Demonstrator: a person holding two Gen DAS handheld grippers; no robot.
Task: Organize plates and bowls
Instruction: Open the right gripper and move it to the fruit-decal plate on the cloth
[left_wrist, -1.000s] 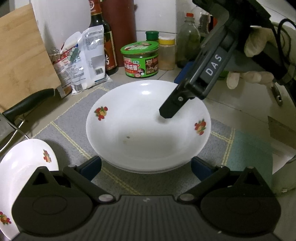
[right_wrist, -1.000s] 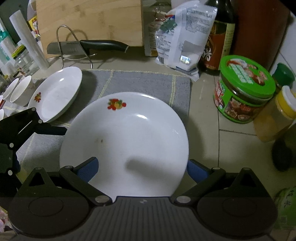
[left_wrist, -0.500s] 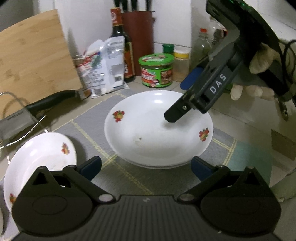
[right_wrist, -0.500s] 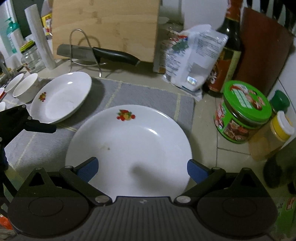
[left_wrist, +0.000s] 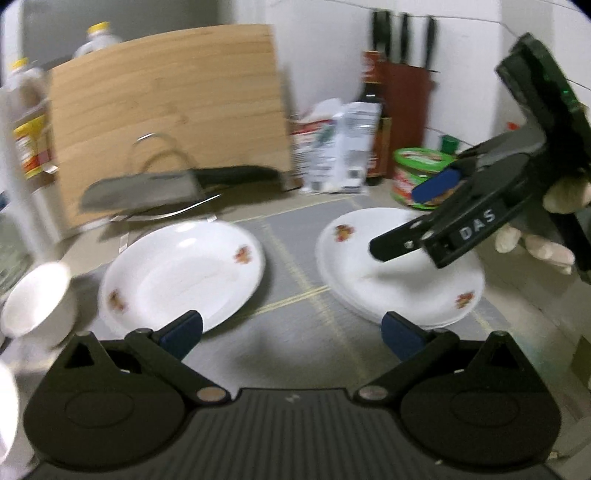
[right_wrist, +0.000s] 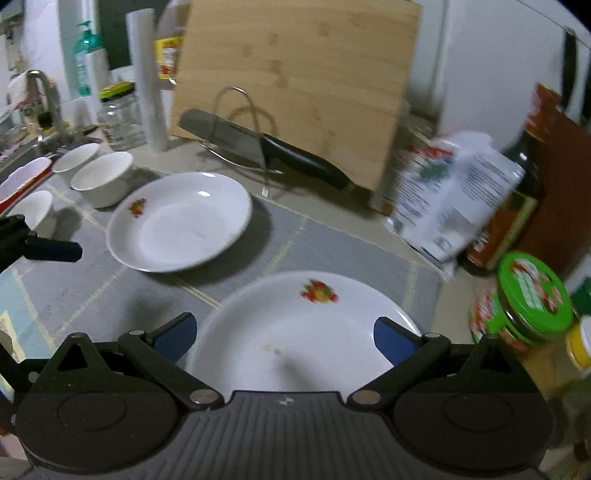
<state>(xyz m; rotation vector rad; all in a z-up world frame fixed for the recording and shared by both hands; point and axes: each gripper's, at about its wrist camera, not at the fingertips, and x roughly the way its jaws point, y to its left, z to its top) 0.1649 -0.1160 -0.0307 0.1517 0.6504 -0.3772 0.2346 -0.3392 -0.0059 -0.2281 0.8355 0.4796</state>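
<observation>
Left wrist view has pulled back & swung left vs 1 s ago: left gripper (left_wrist: 291, 328), fingers spread w/ nothing between, now faces the mat (left_wrist: 295, 258) between single plate (left_wrist: 184, 273) and plate stack (left_wrist: 399, 273). Right gripper (right_wrist: 284, 332), also spread and empty, has risen above the stack.

The right tool (right_wrist: 283, 334) hovers open over a stacked plate (right_wrist: 295, 332), another plate (right_wrist: 181, 230) lying nearby on the mat (right_wrist: 325, 243).
</observation>
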